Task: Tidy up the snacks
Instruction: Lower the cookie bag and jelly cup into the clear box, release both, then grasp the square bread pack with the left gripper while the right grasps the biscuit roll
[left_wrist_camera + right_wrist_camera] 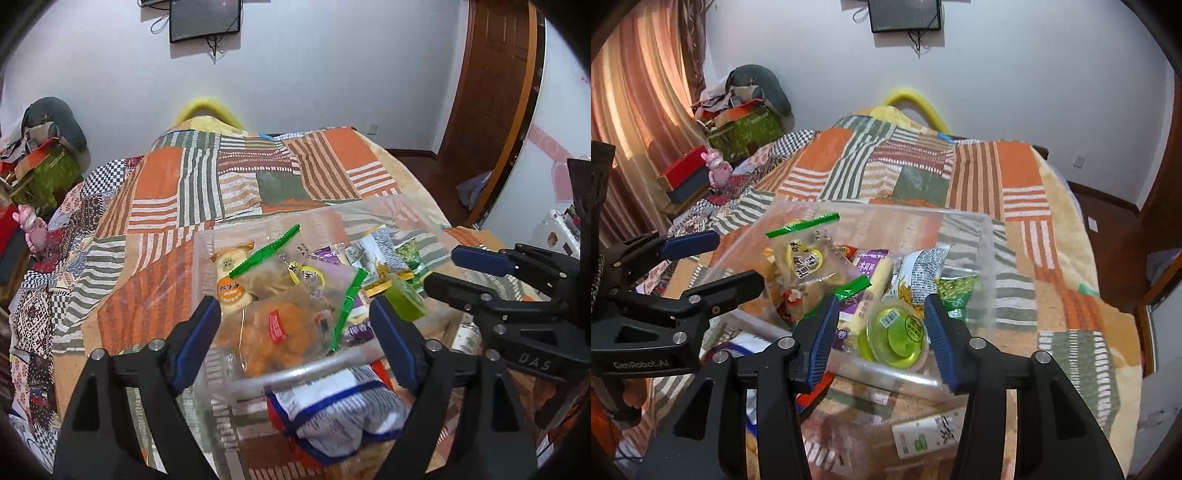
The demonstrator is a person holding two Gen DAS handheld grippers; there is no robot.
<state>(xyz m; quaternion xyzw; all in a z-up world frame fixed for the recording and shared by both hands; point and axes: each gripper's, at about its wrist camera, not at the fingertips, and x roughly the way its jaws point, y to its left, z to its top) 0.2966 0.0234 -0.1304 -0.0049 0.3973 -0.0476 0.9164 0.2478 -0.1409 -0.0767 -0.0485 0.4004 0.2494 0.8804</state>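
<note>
A clear plastic bin (207, 243) (988, 240) sits on the patchwork bedspread and holds several snack packs. My left gripper (295, 328) is open and empty, its fingers spread just above an orange snack bag (273, 332) at the bin's near edge. My right gripper (881, 341) is open, its fingers either side of a green jelly cup (897, 339) that lies in the bin; no contact shows. The right gripper also shows in the left wrist view (443, 271), the left gripper in the right wrist view (738, 258). A blue-and-white snack bag (332, 410) lies outside the bin, in front.
The patchwork bedspread (229, 173) stretches beyond the bin. A white-and-green packet (927, 432) lies on the bed in front of the bin. Boxes and a pink toy (718, 170) stand at the bed's left side. A wooden door (495, 92) is on the right.
</note>
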